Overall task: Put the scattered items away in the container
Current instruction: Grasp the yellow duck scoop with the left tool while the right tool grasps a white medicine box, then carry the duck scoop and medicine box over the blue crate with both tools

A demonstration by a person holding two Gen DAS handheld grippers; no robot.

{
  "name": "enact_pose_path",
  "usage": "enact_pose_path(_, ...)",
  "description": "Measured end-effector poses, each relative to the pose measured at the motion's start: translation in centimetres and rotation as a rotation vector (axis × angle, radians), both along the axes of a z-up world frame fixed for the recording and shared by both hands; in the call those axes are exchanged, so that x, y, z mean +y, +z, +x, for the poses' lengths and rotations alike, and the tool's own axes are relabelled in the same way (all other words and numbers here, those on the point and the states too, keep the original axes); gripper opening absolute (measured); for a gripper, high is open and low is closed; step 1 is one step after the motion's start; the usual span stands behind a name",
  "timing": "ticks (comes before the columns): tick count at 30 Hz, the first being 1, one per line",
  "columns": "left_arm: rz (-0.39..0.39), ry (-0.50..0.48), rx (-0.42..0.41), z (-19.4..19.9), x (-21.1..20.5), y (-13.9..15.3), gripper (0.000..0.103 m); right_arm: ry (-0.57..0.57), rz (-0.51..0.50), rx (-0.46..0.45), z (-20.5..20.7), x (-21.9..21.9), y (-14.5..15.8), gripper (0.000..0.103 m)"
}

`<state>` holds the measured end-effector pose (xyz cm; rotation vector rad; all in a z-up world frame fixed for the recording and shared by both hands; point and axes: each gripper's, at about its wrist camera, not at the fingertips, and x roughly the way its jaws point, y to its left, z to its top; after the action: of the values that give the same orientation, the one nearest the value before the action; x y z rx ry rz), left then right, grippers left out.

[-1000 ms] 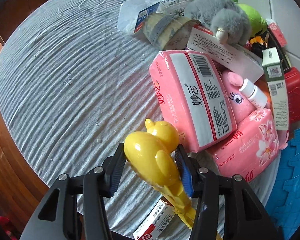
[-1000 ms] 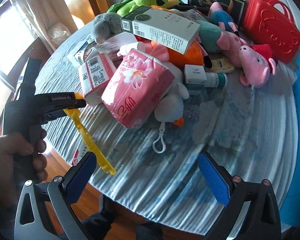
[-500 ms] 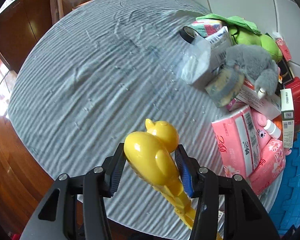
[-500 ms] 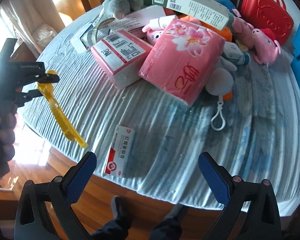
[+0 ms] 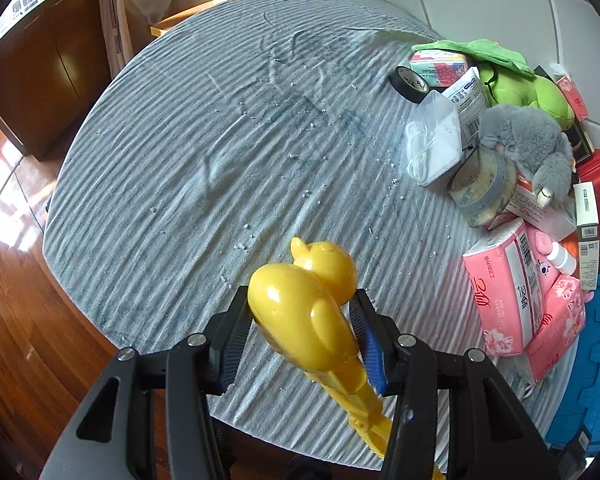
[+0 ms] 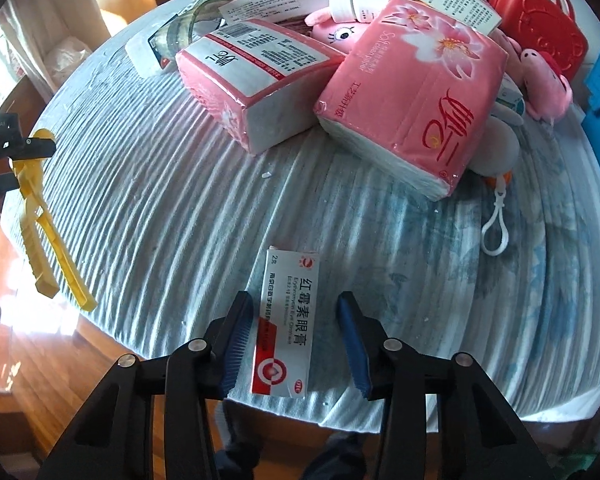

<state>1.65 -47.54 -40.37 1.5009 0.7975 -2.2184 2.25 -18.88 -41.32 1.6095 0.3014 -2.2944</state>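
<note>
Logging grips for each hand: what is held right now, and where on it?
Left gripper clamps the yellow duck tongs by the duck body. Right gripper straddles the ointment box, pads not touching; nothing held.

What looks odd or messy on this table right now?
White crumbs are scattered over the grey cloth. One pink tissue pack leans tilted on the other pack, and a small box lies apart at the edge.

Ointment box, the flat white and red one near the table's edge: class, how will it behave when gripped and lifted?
The ointment box looks like thin card, so it is probably light and fairly stiff, though a hard squeeze could crush it. Its flat faces suggest it won't roll. Lying flat on the ribbed cloth, it would likely slide rather than tip if pushed.
</note>
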Motion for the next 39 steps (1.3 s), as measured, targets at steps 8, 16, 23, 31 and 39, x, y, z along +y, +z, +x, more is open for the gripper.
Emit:
enact_pose_path(8, -0.025, -0.048, 0.01, -0.3, 2.4, 1.3, 0.049, -0.009, -0.028, -0.001, -0.6, 1.2, 1.2, 0.028)
enact_pose_path(16, -0.073, -0.082, 0.031, -0.7, 4.9, 4.3, 0.049, -0.028, -0.049, 0.035, -2.1, 2.8, 4.7, 0.028)
enact_pose_path(23, -0.122, -0.092, 0.057, -1.3, 7.7, 8.0, 0.049, -0.033, -0.082, 0.087, -3.2, 5.0, 9.5, 0.028)
enact_pose_path(31, -0.172, -0.105, 0.109, -2.2, 12.9, 13.0, 0.049, -0.001, -0.134, 0.156, -6.0, 8.2, 16.2, 0.028)
enact_pose_path(39, -0.206, -0.103, 0.132, -3.2, 19.2, 17.1, 0.049, 0.029, -0.176, 0.194, -8.1, 13.3, 22.0, 0.028)
